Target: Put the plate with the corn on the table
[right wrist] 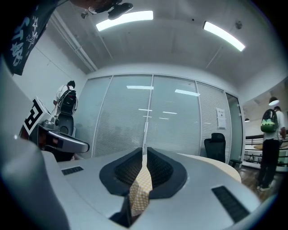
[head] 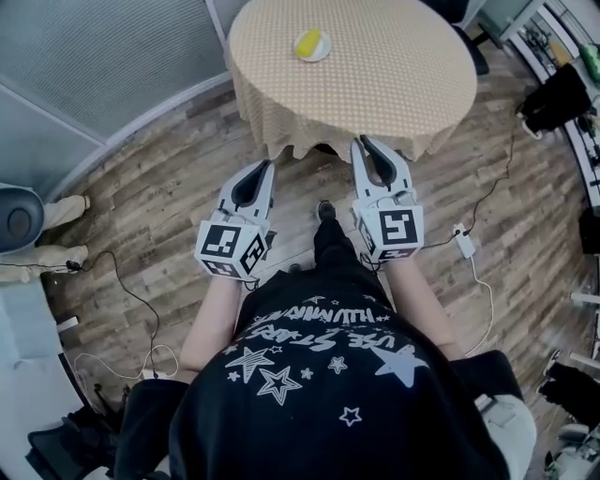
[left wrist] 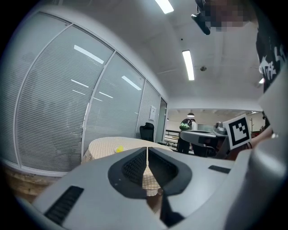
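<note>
A small white plate with a yellow piece of corn (head: pixel 312 45) rests on the round table with a beige checked cloth (head: pixel 403 94), toward its far side. Both grippers hang in front of the person's body, short of the table's near edge and well away from the plate. The left gripper (head: pixel 266 166) is shut, with nothing between its jaws. The right gripper (head: pixel 362 142) also has its jaws together and is empty. In the left gripper view, the corn (left wrist: pixel 119 149) shows as a yellow spot on the table (left wrist: pixel 101 146) beyond the closed left gripper (left wrist: pixel 147 148). The right gripper view looks past its own closed right gripper (right wrist: pixel 145 151) at the cloth's hanging edge (right wrist: pixel 141 193).
A dark office chair (head: pixel 469 23) stands behind the table. Cables and a white power adapter (head: pixel 463 243) lie on the wooden floor at right. Someone's feet (head: pixel 58 214) are at the left by a glass partition. Shelving (head: pixel 572 84) lines the right wall. A person (right wrist: pixel 270 146) stands far off.
</note>
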Demonstrator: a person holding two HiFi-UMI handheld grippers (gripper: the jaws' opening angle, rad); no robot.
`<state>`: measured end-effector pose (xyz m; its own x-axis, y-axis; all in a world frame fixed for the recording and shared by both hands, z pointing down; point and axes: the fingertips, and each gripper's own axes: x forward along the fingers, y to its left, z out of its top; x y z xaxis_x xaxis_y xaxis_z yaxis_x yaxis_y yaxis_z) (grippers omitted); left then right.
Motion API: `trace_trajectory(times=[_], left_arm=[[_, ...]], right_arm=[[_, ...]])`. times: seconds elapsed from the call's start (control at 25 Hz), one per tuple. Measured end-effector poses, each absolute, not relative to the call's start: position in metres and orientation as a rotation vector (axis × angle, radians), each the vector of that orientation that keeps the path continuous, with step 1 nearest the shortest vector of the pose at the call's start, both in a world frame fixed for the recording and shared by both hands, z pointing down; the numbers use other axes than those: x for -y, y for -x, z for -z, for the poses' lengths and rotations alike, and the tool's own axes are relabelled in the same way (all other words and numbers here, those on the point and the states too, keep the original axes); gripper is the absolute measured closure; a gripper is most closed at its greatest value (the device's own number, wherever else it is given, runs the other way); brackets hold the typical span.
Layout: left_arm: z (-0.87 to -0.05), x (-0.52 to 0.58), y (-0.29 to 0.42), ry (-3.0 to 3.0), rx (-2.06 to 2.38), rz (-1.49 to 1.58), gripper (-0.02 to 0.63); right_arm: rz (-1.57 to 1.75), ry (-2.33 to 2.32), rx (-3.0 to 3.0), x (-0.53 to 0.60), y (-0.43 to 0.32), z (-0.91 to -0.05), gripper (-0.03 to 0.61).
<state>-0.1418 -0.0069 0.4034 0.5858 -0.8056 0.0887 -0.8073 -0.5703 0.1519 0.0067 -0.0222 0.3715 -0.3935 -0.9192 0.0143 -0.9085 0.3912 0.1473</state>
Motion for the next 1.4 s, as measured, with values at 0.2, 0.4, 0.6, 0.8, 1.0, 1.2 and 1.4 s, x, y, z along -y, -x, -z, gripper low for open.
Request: trace_trajectory(times=[0.2,0.4,0.6,0.8,1.0,1.2,1.4], left_arm=[[-0.411,-0.017,0.141,-2.670,1.307,-0.041,0.598],[-0.419,-0.035,0.135,-2.674,1.318,-0.087,0.598],[-0.412,-0.041,0.131,-2.672,1.365,-0.093,0.603],[-0.408,-0.048,0.124,-2.635,1.409,-0.118,0.605],[-0.407,-0.073,0.096,-2.623,1.414,-0.128,0.605],[-0.409,-0.106,0.068,-2.620,1.408,-0.144,0.605],[-0.410,-0.133,0.058,-2.604,1.438,-0.158,0.604]], right_arm=[[0.149,-1.694,2.511,-0.009,-0.007,-0.379,0.532],[0.169,-1.691,2.500,-0.030,-0.015,-0.377,0.535],[0.138,-1.690,2.562,-0.033,-0.022,-0.373,0.535],[0.096,-1.624,2.592,-0.041,-0.026,-0.377,0.537],[0.074,-1.586,2.584,-0.060,-0.051,-0.384,0.539],[0.072,-1.533,2.599,-0.088,-0.070,-0.389,0.543],[0.066,-1.496,2.637,-0.114,-0.074,-0.392,0.549]])
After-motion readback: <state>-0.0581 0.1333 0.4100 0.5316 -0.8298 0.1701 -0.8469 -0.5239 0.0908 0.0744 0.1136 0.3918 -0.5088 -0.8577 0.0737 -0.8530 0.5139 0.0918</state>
